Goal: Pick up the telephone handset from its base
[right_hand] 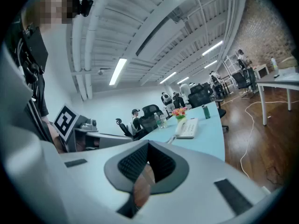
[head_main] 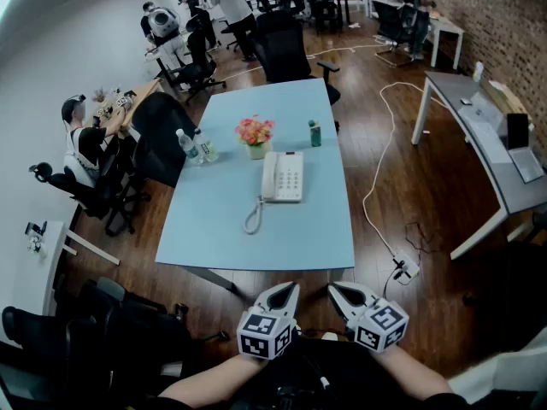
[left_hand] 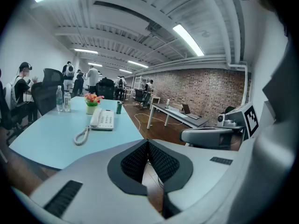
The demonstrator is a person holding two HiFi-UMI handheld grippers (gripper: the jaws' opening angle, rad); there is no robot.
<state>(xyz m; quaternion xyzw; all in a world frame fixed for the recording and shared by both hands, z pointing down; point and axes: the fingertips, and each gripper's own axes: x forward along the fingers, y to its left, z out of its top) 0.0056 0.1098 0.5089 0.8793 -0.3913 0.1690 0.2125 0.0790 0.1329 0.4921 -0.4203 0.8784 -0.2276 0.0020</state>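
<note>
A white telephone (head_main: 283, 176) lies in the middle of the light blue table (head_main: 299, 237). Its handset (head_main: 268, 176) rests on the left side of the base, and the coiled cord (head_main: 253, 217) trails toward the near edge. Both grippers hover side by side short of the table's near edge, well away from the phone. My left gripper (head_main: 286, 288) is shut with nothing held; its pads (left_hand: 140, 160) meet at the tip. My right gripper (head_main: 335, 287) is shut too, empty, its pads (right_hand: 161, 160) touching. The telephone (left_hand: 103, 119) lies ahead to the left in the left gripper view, and the telephone (right_hand: 188, 129) ahead to the right in the right gripper view.
Behind the phone stand a flower pot (head_main: 255, 135), a green bottle (head_main: 315, 132) and two water bottles (head_main: 197, 146). Black office chairs (head_main: 162, 135) line the table's left side. A white cable with a power strip (head_main: 404, 268) lies on the floor at right, beside a grey desk (head_main: 487, 152). People sit further back.
</note>
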